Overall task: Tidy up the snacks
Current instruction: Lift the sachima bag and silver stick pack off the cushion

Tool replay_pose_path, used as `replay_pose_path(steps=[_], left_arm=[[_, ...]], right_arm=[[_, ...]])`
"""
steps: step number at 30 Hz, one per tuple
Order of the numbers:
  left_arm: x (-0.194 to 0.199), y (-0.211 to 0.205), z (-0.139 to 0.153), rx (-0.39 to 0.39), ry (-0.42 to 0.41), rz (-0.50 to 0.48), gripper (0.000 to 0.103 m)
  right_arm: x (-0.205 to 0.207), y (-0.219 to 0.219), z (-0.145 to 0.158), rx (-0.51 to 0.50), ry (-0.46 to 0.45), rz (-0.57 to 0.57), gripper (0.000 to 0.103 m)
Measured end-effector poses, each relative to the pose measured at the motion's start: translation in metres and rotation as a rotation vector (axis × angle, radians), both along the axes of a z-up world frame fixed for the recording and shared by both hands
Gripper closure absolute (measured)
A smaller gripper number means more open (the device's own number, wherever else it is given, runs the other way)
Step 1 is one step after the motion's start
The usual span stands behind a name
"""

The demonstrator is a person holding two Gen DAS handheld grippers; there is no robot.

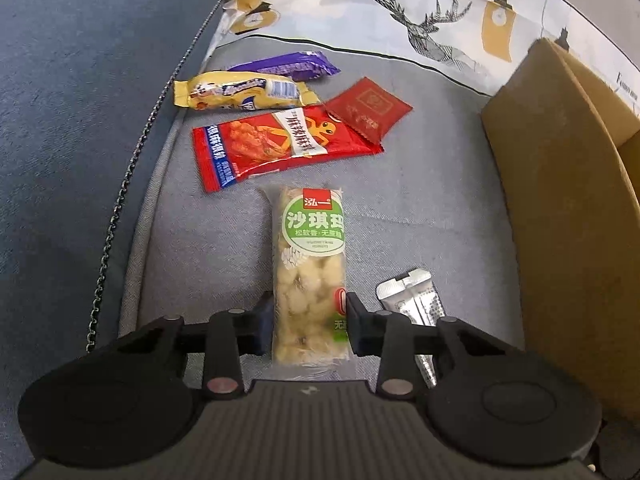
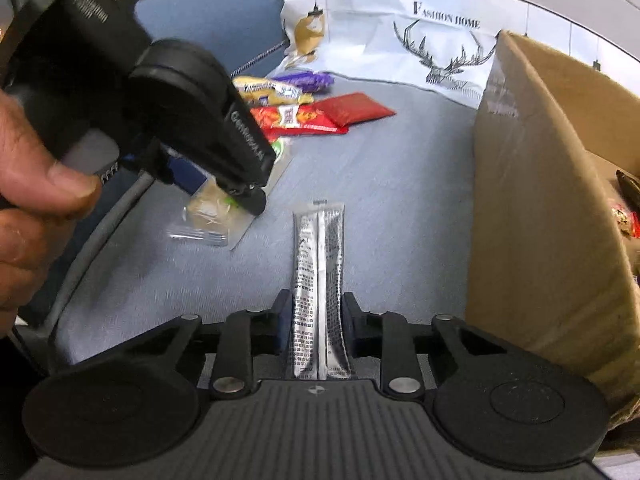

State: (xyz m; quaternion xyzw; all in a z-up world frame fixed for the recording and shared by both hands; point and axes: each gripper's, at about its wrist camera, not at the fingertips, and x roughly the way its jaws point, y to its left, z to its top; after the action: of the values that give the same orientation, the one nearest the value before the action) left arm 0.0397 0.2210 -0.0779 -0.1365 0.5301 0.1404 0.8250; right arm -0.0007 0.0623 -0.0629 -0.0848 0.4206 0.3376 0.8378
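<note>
Left gripper point(image 1: 309, 320) pinches the clear snack bar point(image 1: 309, 276), right gripper point(image 2: 316, 330) clamps a silver sachet point(image 2: 319, 280); lift both level toward the cardboard box point(image 2: 548, 220).

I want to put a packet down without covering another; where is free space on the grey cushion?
Free: the grey patch between the silver sachet and red packets, beside the cardboard box. Crowded: the far left, where red, yellow and purple packets overlap.

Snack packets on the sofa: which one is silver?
The narrow silver foil packet, held between the right hand-held gripper fingers beside the cardboard box. The others are purple, yellow, red or clear with a green label.
</note>
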Motion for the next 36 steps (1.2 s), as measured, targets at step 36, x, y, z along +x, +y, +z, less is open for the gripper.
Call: replay_pose_path(steps=[36], left_arm=[[-0.0002,-0.0043,-0.0056,-0.016,0.031,-0.046,0.060]], right_arm=[[0.0056,0.0045,-0.0063,-0.033,0.042,0.007,0.068]])
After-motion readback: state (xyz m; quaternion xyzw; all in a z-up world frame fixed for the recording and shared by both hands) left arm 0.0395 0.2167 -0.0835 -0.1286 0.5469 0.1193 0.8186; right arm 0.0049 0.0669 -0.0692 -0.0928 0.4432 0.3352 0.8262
